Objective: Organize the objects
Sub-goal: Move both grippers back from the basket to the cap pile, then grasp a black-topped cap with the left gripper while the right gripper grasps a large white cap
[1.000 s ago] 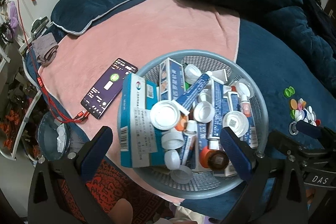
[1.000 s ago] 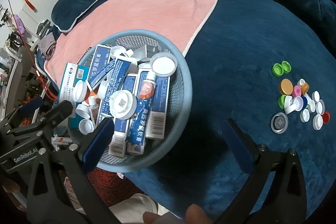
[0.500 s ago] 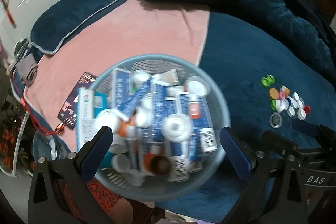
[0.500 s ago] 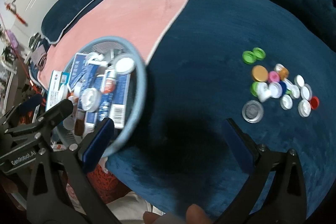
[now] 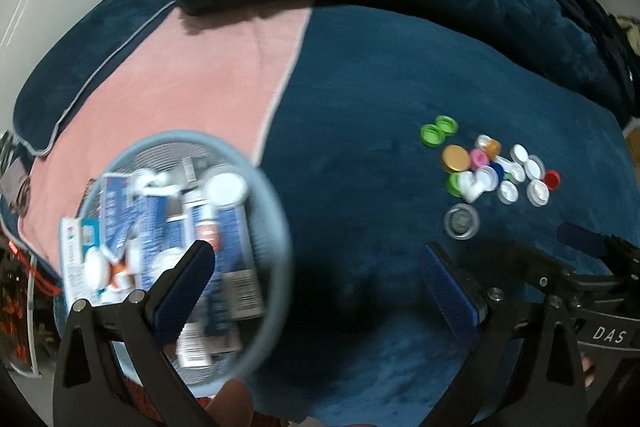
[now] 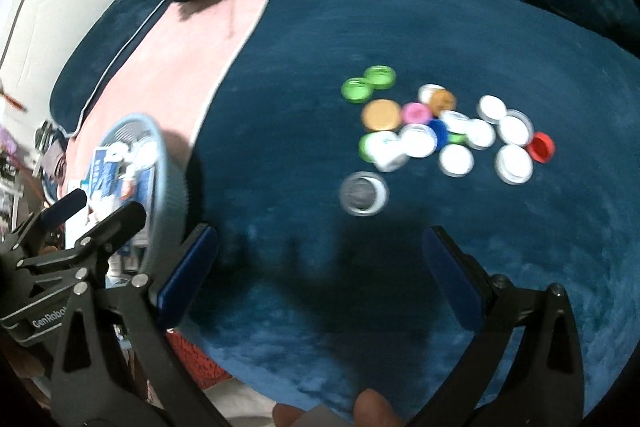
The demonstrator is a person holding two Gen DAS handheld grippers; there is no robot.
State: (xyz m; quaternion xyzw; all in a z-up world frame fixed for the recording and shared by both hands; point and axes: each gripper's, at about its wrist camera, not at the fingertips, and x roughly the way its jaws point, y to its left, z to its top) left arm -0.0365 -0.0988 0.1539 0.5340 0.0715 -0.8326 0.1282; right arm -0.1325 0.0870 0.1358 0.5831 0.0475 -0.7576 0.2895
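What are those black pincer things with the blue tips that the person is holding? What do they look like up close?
Each is a hand-held tool with a black frame of triangular cut-out struts, silver rivets and two fingers faced with ribbed blue pads. The left gripper shows white "GenRobot" lettering in the right wrist view; the right gripper shows white "DAS" lettering in the left wrist view. No sleeves or cables show.

Loose bottle caps (image 6: pixel 444 131) clustered on the dark blue bed — mixed colours; grey mesh basket (image 5: pixel 272 211) holds tubes, boxes, lids.
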